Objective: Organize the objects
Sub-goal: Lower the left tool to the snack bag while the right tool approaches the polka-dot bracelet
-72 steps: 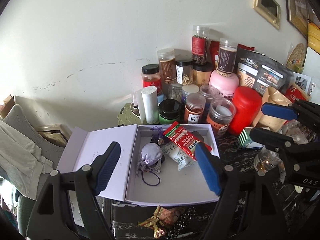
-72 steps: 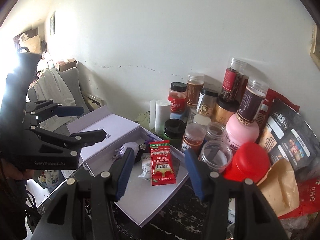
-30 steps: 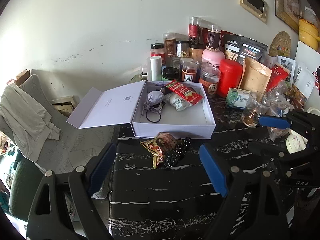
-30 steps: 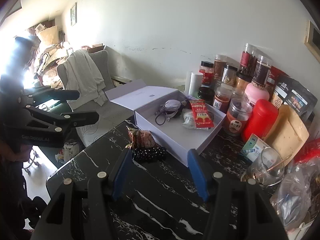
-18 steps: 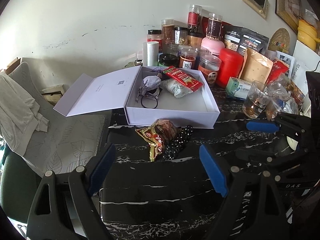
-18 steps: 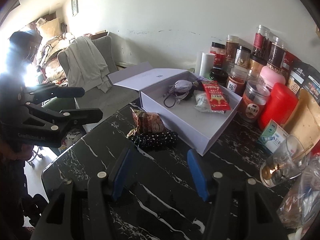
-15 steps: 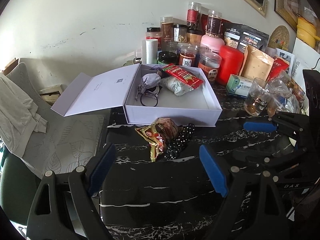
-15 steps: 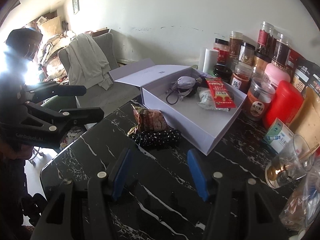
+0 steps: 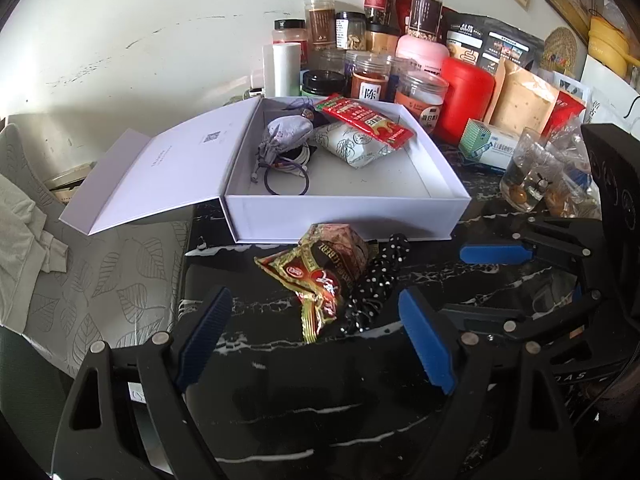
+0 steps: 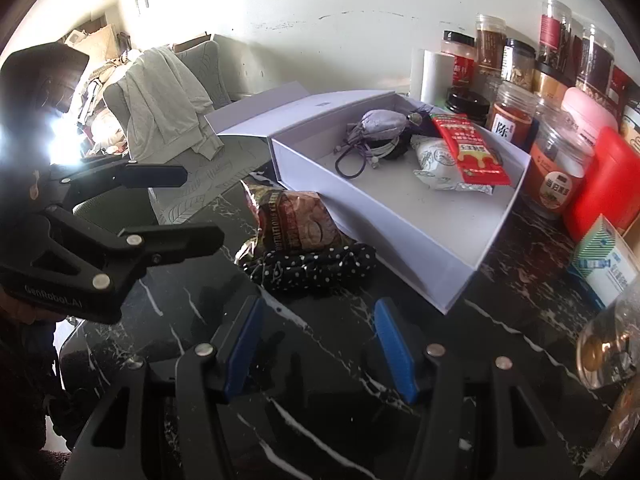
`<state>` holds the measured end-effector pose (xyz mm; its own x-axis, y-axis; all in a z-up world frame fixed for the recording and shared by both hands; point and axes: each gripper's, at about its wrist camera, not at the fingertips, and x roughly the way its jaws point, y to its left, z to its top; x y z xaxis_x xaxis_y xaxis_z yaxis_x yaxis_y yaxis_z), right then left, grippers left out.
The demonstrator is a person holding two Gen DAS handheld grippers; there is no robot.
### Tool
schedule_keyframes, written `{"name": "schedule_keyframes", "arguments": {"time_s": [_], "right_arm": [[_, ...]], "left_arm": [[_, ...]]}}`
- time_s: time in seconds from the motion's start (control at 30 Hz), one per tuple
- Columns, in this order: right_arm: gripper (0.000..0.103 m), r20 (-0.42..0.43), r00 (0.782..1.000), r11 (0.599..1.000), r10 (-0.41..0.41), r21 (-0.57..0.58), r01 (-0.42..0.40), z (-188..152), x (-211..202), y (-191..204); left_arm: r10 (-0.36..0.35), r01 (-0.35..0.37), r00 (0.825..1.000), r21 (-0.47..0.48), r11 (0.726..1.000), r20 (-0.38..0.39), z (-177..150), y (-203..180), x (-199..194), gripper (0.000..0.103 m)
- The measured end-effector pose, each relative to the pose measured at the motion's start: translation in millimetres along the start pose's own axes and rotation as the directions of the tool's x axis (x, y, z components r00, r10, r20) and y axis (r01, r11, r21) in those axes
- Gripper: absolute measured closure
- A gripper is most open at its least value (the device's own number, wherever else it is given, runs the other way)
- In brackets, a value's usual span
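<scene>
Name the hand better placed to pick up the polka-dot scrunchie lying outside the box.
Right, probably. The right gripper, jaws open and empty, points straight at the scrunchie. The left gripper faces the snack packet, which partly overlaps it.

Left gripper [image 9: 314, 344], right gripper [image 10: 318, 346]: black plastic frames, silver rivets, ribbed blue pads [image 9: 426, 346] on jaws.

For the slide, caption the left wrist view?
Open left gripper above a snack packet and polka-dot scrunchie beside the open white box.
</scene>
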<state>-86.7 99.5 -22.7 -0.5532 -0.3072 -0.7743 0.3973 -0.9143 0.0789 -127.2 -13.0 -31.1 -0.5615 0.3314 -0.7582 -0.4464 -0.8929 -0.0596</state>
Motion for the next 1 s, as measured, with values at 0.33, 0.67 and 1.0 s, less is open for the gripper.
{"name": "schedule_keyframes", "arguments": {"time_s": [0.33,0.67,1.0], "right_arm": [[0.045,-0.029,0.999,0.999,0.021,0.044,-0.020,18.4,35.6,-10.5],[0.044,-0.068,0.997,0.999,0.029,0.039,-0.026,27.3,64.0,-12.3],[0.055,-0.083,0.996,0.999,0.028,0.016,-0.027,26.3,68.1,-9.3]], "left_arm": [[-0.055,0.055,0.998,0.023,0.998,-0.022,18.6,12.4,38.0,0.018],[-0.072,0.074,0.996,0.033,0.997,-0.053,22.0,17.9,65.5,0.020],[-0.139,0.143,0.987,0.042,0.989,-0.087,14.7,10.3,67.8,0.053]]}}
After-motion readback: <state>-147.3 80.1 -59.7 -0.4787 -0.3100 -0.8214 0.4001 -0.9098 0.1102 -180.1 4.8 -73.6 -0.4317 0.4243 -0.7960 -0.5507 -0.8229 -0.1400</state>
